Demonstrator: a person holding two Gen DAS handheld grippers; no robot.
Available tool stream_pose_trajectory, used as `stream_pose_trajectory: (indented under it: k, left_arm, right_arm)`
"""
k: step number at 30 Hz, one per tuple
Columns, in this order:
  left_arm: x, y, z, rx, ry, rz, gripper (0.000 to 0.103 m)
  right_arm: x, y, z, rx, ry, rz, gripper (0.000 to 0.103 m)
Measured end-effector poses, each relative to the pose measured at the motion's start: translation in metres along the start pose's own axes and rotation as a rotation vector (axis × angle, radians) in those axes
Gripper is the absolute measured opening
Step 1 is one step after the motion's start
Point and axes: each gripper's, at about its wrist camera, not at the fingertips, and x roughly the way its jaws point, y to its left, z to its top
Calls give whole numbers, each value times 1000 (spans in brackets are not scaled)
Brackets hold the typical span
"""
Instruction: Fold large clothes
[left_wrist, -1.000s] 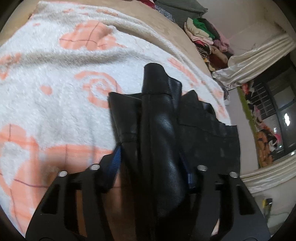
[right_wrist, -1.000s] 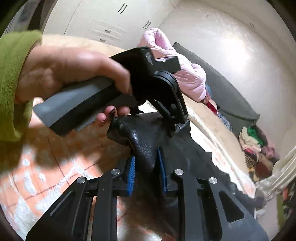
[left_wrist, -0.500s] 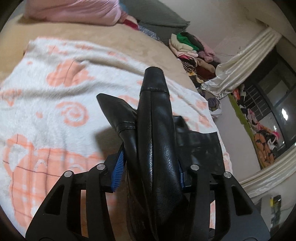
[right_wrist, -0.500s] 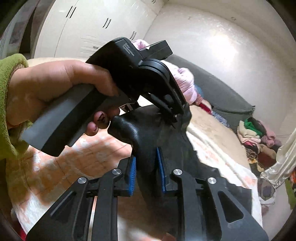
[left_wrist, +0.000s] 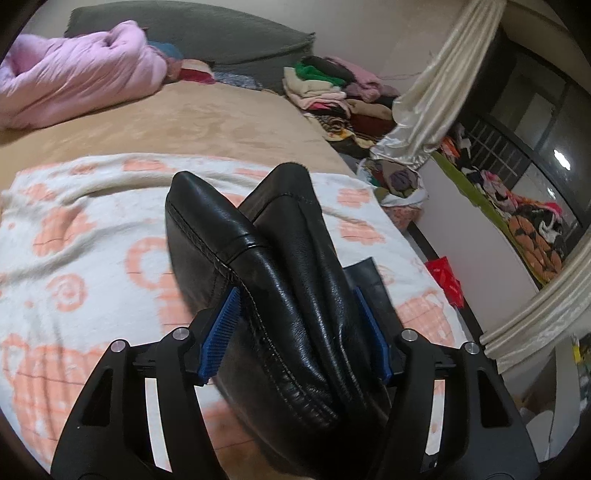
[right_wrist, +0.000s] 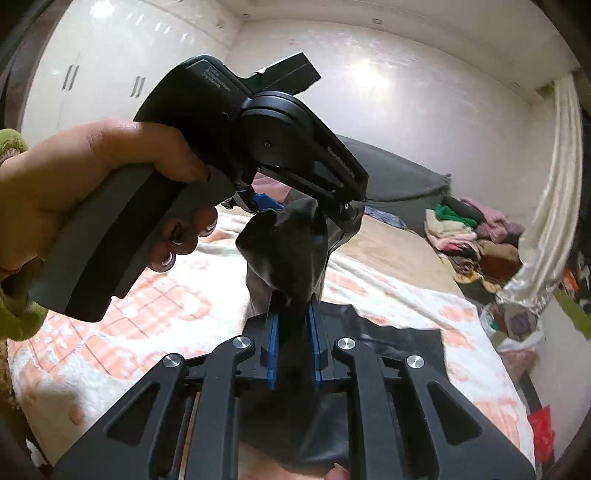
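Leather garment (left_wrist: 291, 280) lifted, blanket (left_wrist: 92, 236) edge beyond

Dim indoor light, fisheye-warped edges

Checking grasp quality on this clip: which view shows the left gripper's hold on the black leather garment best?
The left wrist view: the black leather garment bunches between both blue pads of the left gripper. The right wrist view shows that gripper only from outside, its pads hidden.

glossy black leather garment (left_wrist: 295, 280); white blanket (left_wrist: 92, 236) with peach swirls and checks; tan bed cover (left_wrist: 192, 122); pink quilt (left_wrist: 74, 74).
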Motion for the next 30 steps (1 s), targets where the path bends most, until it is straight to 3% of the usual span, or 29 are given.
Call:
stream_pose_trajectory:
  k: [14,23,26,30]
  left_arm:
    - [64,-83,-5,99,71,-29,55]
    - [84,-90,-13,84,100,-93,60]
    - [79,-76,-22,90,90,-67,66]
    - [88,-45,-47,111,132,60,68]
  right_arm:
    - [-28,-59,-44,221,31,-73,12]
    - [-22,-108,-84,421,145,-121,12]
    - [-17,-125,-102,543,212,-90,12]
    - [-6,-150,-133,812,281,3,13]
